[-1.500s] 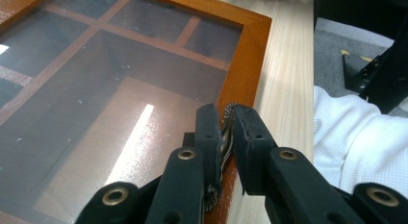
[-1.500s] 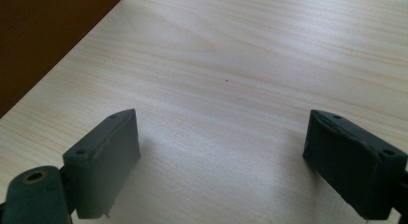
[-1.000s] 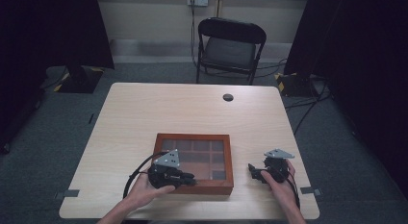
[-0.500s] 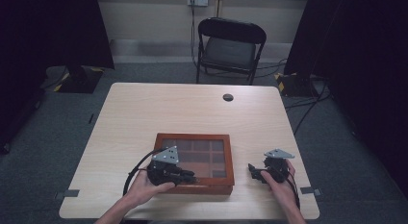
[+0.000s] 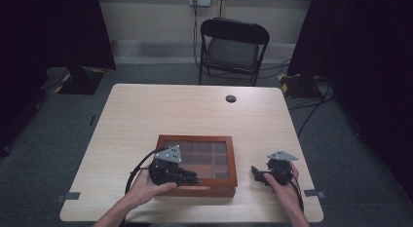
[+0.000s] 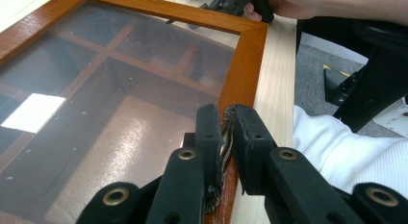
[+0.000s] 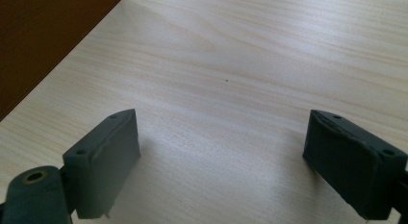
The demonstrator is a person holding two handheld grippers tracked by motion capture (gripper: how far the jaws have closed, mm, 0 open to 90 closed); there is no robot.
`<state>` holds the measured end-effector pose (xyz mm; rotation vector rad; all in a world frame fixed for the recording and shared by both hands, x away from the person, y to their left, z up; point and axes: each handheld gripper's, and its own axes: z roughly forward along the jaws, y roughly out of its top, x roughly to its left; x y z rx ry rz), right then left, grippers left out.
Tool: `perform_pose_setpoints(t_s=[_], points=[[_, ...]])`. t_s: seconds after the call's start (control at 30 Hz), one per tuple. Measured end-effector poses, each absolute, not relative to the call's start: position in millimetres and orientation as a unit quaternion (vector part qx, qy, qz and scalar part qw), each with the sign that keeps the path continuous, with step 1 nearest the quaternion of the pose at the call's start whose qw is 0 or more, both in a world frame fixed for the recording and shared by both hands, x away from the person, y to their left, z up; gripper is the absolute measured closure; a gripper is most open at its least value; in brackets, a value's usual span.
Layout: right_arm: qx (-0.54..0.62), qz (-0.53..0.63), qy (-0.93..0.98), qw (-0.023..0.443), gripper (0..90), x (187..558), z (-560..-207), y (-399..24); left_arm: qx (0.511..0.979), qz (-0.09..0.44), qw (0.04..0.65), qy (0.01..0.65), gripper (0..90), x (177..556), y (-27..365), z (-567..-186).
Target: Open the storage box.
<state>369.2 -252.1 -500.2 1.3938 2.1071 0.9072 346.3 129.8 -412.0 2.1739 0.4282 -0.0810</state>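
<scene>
Left tongs (image 6: pixel 227 137) are pinched on the small metal clasp (image 6: pixel 225 132) at the near edge of the wooden box (image 5: pixel 197 163), which sits on the table (image 5: pixel 195 110). Likely next: lift the glass lid (image 6: pixel 96 89). Right tongs (image 7: pixel 221 156) gape apart, resting beside it. No writing is legible.

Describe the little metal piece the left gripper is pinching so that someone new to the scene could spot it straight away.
Start at the light wooden table and find the glass-lidded wooden box near the person's edge. On the lid's front frame sits a small metal clasp, pinched by the left gripper. It is the one shiny ridged piece of metal against plain reddish wood and glass.
</scene>
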Motion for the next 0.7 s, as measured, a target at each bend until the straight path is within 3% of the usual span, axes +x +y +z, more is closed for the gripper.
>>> perform_pose_setpoints(t_s=[0.7], points=[[0.505,0.329,0.765,0.227,11.1,369,-500,-252,0.880,-0.037,0.440,0.175,81.1,351,129,-397]])
